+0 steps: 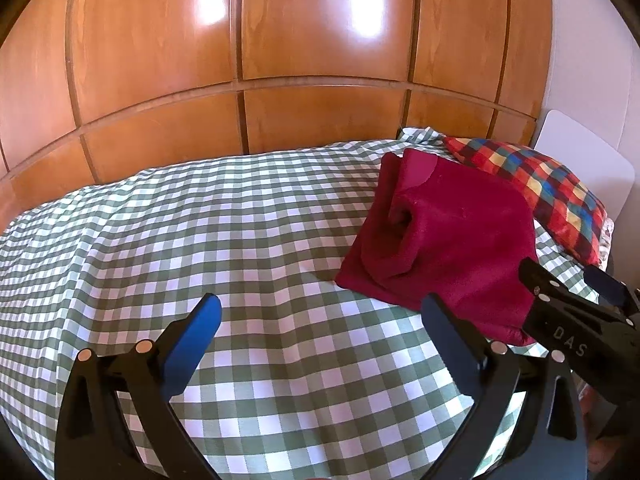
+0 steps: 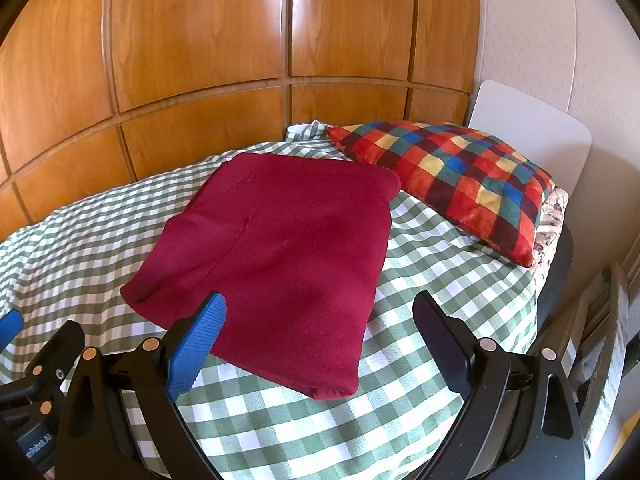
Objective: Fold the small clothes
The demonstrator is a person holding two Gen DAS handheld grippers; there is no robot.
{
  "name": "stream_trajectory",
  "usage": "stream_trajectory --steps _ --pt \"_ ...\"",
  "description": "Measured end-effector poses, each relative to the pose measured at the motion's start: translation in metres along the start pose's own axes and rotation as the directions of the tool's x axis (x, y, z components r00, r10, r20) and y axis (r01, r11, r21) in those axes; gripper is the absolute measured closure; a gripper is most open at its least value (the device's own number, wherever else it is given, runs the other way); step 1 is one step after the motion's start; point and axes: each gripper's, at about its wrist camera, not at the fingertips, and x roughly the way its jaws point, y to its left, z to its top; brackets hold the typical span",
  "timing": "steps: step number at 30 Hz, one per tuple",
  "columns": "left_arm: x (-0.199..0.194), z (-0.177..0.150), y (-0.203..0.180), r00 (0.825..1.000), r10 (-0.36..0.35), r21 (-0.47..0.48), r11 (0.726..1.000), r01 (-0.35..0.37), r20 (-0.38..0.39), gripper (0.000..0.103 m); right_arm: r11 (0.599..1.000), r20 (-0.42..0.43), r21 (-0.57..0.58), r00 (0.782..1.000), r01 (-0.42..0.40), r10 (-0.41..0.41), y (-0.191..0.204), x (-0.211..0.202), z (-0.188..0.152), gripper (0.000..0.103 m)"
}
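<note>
Checked bedspread holds folded maroon garment; both claws, left and "DAS"-marked right, gape empty.

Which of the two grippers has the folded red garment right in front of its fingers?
The right gripper: the dark red garment lies between its open fingers. The left gripper faces only checked bedspread.

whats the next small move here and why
Probably draw both grippers back: the red garment already lies folded on the checked bedspread, and the left gripper and right gripper stand open, holding nothing.
</note>
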Motion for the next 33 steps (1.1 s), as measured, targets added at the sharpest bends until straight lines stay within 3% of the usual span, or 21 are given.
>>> stream_trajectory --steps 13,20,33 --pt "-0.004 0.002 -0.004 0.999 -0.037 -0.004 0.999 0.037 -0.001 0.003 1.000 0.000 -0.002 1.000 -0.004 0.004 0.000 0.001 -0.001 0.010" --pt "-0.012 0.003 -0.007 0.999 -0.030 0.010 0.999 0.030 0.039 0.004 1.000 -0.003 -0.001 1.000 0.001 -0.001 0.002 0.001 -0.002 0.010" --pt "-0.007 0.002 -0.016 0.999 -0.047 0.035 0.998 0.047 -0.001 0.003 1.000 -0.003 0.014 1.000 0.007 -0.007 0.001 0.002 -0.003 0.009"
